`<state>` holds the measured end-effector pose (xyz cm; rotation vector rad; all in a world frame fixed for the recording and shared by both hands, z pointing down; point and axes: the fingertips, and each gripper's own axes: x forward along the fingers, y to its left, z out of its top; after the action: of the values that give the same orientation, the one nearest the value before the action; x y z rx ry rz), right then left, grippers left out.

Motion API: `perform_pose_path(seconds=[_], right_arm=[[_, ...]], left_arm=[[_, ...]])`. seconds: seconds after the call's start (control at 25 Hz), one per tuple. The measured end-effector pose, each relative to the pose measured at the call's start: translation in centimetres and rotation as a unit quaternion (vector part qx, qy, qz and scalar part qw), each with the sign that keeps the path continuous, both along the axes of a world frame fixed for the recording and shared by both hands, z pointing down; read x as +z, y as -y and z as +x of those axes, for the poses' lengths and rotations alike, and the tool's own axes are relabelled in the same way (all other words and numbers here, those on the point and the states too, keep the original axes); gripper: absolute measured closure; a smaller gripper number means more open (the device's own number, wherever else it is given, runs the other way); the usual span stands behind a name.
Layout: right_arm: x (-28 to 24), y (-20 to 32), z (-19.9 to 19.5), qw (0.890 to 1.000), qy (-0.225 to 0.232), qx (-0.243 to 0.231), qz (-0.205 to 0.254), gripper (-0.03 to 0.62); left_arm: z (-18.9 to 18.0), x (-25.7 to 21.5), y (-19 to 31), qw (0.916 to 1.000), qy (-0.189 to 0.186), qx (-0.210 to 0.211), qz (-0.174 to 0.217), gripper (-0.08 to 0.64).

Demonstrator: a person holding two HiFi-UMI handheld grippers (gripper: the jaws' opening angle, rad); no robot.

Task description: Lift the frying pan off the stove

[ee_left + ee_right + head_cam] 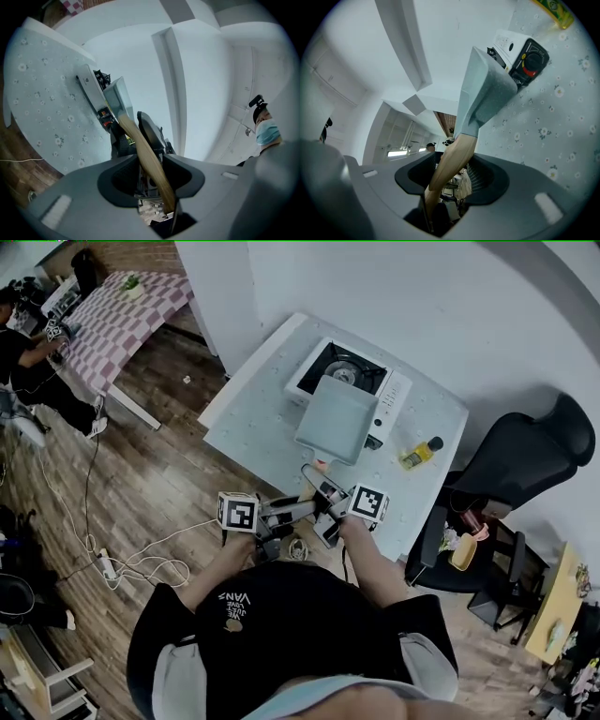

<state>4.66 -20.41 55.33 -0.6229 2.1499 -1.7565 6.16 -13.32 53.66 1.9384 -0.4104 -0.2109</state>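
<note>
The pale green square frying pan (335, 419) hangs tilted over the front of the white portable stove (349, 369), whose black burner shows behind it. The pan's wooden handle (320, 465) points toward me. Both grippers hold that handle, the left gripper (296, 512) from the left and the right gripper (330, 504) from the right. In the left gripper view the handle (146, 154) runs between the jaws of the left gripper (149, 172) up to the pan (119, 96). In the right gripper view the handle (453, 161) passes through the right gripper (447, 177) to the pan's underside (483, 91).
The stove stands on a white flowered table (267, 432). A yellow bottle (419, 454) lies to the stove's right. A black chair (525, 465) stands at the right. On the wooden floor lies a power strip with cables (108, 568). A person sits by the checkered table (122, 315).
</note>
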Motion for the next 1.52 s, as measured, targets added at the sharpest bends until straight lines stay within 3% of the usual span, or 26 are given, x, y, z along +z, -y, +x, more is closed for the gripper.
perform_pose_path(seconds=[0.2,0.36,0.56,0.68,0.84,1.24,1.4,1.52], right_arm=[[-0.4,-2.0,-1.8,1.0,-0.001,0.002,0.002,0.382],[0.5,-3.9,-2.9,0.999,-0.042,0.008,-0.017,0.38],[0.2,-6.4,-5.5,0.999,-0.043,0.022,-0.024,0.38],[-0.8,-7.4,-7.9,1.0,-0.017,0.024,-0.004,0.38],[0.1,-9.3,-9.5,0.997,-0.054,0.042,-0.026,0.38],[-1.3,-9.8,-14.8,0.998,-0.006,0.059,0.016,0.377],[-0.5,-10.3,-16.7,0.997,-0.033,0.065,-0.008,0.377],[-1.2,-10.3,-19.4,0.999,-0.001,0.053,0.014,0.376]], left_arm=[[-1.8,-0.5,-1.9,1.0,0.003,0.002,0.009,0.4],[-3.6,-0.3,-3.7,0.9999,-0.007,0.002,0.009,0.4],[-6.4,-1.0,-6.1,0.9998,-0.01,0.017,0.007,0.399],[-8.4,-1.2,-7.4,0.9996,-0.005,0.026,0.007,0.399],[-10.7,-1.2,-9.1,0.9992,-0.011,0.039,0.004,0.399],[-15.3,-1.2,-10.3,0.9972,-0.019,0.072,0.004,0.399],[-17.7,-1.2,-10.6,0.9972,-0.018,0.073,0.0,0.399],[-19.7,-1.0,-10.8,0.9975,-0.014,0.069,0.0,0.399]])
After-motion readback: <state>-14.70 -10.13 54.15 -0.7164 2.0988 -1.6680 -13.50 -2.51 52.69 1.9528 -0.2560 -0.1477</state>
